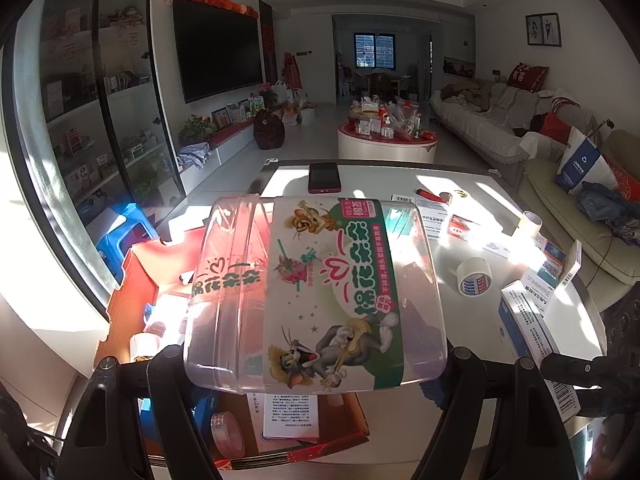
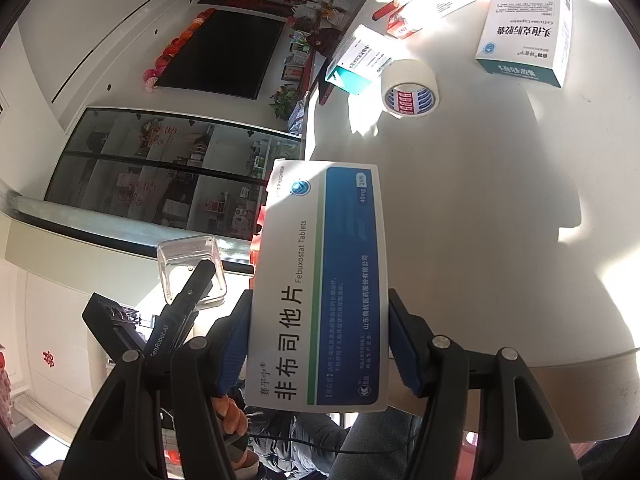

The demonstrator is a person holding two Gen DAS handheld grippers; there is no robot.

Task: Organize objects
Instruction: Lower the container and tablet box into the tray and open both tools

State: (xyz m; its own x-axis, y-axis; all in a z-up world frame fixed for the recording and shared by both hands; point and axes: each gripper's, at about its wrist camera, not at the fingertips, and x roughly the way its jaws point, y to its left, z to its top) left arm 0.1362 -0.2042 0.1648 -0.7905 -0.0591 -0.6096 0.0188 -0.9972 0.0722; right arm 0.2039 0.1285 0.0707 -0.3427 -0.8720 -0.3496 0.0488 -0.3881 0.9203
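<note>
**Item 1. Clear plastic cotton-swab box with a cartoon cat-and-mouse paper band**. Held by the left gripper, whose fingers are clenched on its near end. It hangs above the open red cardboard box, which sits at the left edge of the white table and already holds a roll of clear tape and a leaflet. Handling, as judged: rigid, thin-walled, light, smooth and therefore inclined to slip; the lid may pop if squeezed hard. Best taken across the short sides near the paper band, where the surface offers some friction.

**Item 2. Flat white-and-blue cardboard carton printed "Febuxostat Tablets"**. Gripped on its two long edges by the blue-padded fingers of the right gripper, lifted clear of the table near its edge. Handling, as judged: very light, stiff along its length but crushable across the faces; edge grip at mid-length suits it, with modest force.

**Items remaining on the table.**
- White masking-tape roll with a red-and-blue core label, lying flat.
- White-and-teal capsule carton, well apart from the roll.
- Smaller teal-ended medicine carton, just beside the roll.
- Dark phone with a red edge, at the far side.
- Small red-and-white packets farther back; print too small to read, possibly more medicine.

**Status, as judged.** Sorting partly done; both held items seem bound for the red box.
</note>
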